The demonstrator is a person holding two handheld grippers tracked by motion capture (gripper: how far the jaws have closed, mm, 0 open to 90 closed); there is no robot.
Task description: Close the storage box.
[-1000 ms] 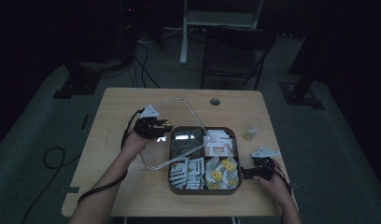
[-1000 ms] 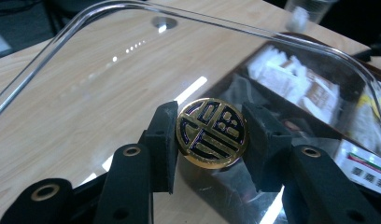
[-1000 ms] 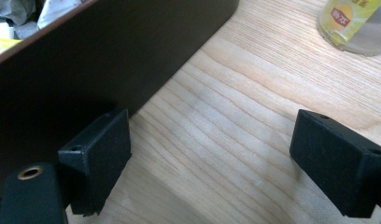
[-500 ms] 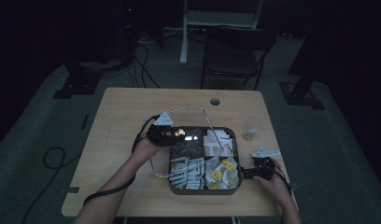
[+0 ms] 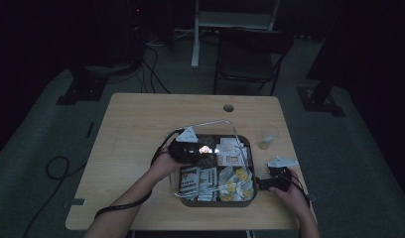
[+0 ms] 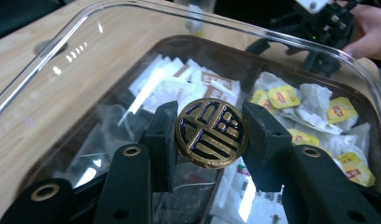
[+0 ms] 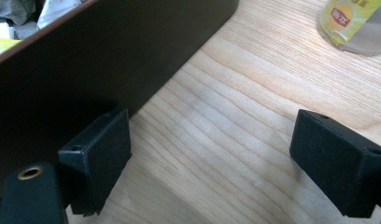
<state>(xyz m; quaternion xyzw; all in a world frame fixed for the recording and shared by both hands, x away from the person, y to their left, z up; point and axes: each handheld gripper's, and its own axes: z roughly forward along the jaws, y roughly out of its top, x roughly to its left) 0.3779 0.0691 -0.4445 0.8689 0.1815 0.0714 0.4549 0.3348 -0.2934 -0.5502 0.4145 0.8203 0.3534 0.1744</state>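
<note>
The clear lid [image 5: 210, 148] is held by its round knob [image 6: 211, 133], which is pinched between the jaws of the left tongs [image 6: 211, 140]. In the high view the lid hangs tilted over the rear-left part of the box [image 5: 251, 171], its near edge low over the sachets [image 5: 193, 179] and its far edge raised above the box's back rim. The box stands on the counter [image 5: 131, 144] near the front edge. The right tongs [image 7: 212, 158] rest on the counter at the right of the box, their jaws spread, one jaw touching or just beside the dark box wall, nothing between them.

To seat the lid well, the knob should be kept firmly pinched so that the lid cannot swing. The lid should be levelled and centred over the box before lowering; all four corners should be lined up with the rim. The box is best steadied from the right so that it does not slide. Tea bags [image 6: 319, 100] standing proud of the rim may be trapped; the lid should be lowered slowly and released only once it sits flat.
</note>
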